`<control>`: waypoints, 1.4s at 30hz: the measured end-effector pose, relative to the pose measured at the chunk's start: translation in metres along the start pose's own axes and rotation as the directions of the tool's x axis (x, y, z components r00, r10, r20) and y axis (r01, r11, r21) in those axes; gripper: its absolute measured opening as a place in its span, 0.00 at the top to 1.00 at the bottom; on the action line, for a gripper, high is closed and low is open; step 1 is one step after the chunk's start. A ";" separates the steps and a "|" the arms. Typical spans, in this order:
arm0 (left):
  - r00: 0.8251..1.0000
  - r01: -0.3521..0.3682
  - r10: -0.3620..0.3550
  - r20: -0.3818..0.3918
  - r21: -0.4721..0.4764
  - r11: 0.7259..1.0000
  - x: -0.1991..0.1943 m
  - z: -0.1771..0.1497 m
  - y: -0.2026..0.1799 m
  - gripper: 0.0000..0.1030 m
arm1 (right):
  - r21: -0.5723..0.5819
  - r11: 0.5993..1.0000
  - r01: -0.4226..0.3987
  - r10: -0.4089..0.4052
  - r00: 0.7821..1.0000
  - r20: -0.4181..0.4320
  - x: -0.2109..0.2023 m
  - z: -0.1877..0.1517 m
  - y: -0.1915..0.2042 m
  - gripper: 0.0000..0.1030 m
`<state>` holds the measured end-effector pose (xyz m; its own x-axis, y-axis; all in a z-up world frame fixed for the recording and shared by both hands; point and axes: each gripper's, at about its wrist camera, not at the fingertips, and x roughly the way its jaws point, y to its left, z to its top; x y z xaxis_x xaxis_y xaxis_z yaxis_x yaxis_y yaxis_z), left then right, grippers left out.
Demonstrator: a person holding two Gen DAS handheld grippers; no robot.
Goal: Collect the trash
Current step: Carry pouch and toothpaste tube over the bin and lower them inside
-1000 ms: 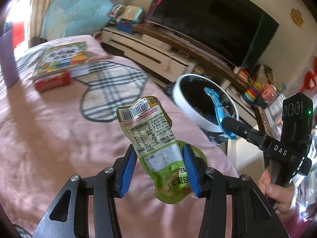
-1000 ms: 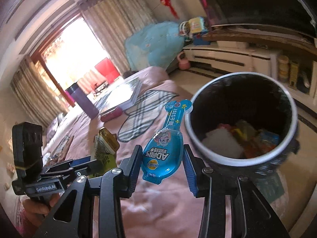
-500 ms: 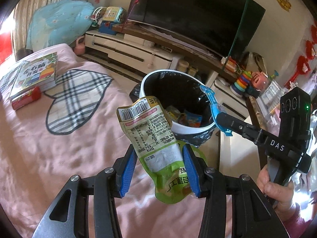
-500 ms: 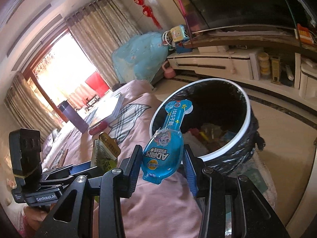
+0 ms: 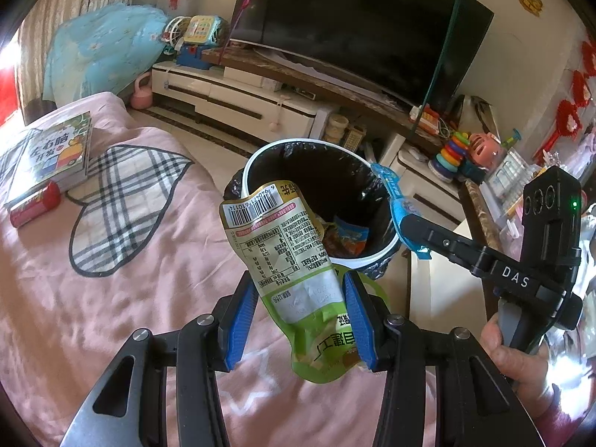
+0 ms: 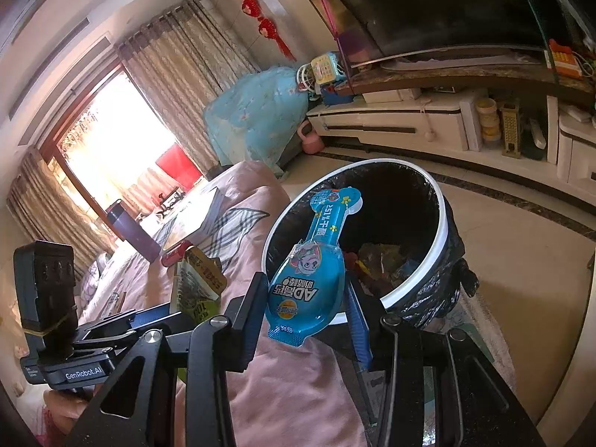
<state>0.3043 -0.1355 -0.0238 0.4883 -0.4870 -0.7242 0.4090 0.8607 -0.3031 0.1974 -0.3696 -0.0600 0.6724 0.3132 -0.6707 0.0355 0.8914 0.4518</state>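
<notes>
Nearest the lens, the left gripper (image 5: 301, 320) is clamped partway closed on a crumpled green-and-white foil snack pouch (image 5: 287, 260), its blue pads (image 5: 355, 320) pressing the pouch's lower half, the long axis running up and away from the fingers so the barcoded top leans toward the round white-rimmed bin lined with a black bag (image 5: 376, 255). The right gripper (image 6: 309, 320) likewise grips, jaws part-closed, a blue paddle-shaped plastic snack wrapper (image 6: 313, 272) by its broad end, the narrow neck pointing up over the bin's near rim (image 6: 275, 231).

Both pieces of trash hang short of the bin's mouth, above the pink bedspread (image 5: 111, 316) on the bin's near side. In the left view the blue wrapper's tip appears level with the bin's right rim, so the right hand looks slightly nearer a drop; each likely needs a short carry forward before letting go.

Inside the bin lie several crumpled coloured wrappers (image 6: 383, 260), low against the liner, leaving plenty of room.

Beyond it, on the bed's far end, a red can (image 5: 35, 203) lies beside a picture book (image 5: 56, 149), possibly trash yet to gather.
</notes>
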 end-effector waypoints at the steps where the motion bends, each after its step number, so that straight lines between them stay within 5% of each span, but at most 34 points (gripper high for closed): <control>1: 1.000 0.000 0.000 0.000 0.000 1.000 0.000 0.000 0.000 0.56 | 0.000 1.000 0.000 0.000 1.000 0.000 0.000 0.000 0.000 0.60; 42: 0.999 -0.032 0.032 0.002 -0.024 0.999 0.054 0.058 -0.006 0.56 | 0.019 0.999 0.044 -0.043 0.999 -0.023 0.017 0.036 -0.018 0.60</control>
<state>0.3729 -0.1757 -0.0246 0.5028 -0.4591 -0.7324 0.3745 0.8793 -0.2942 0.2347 -0.3925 -0.0585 0.6534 0.2817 -0.7027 0.0790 0.8978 0.4334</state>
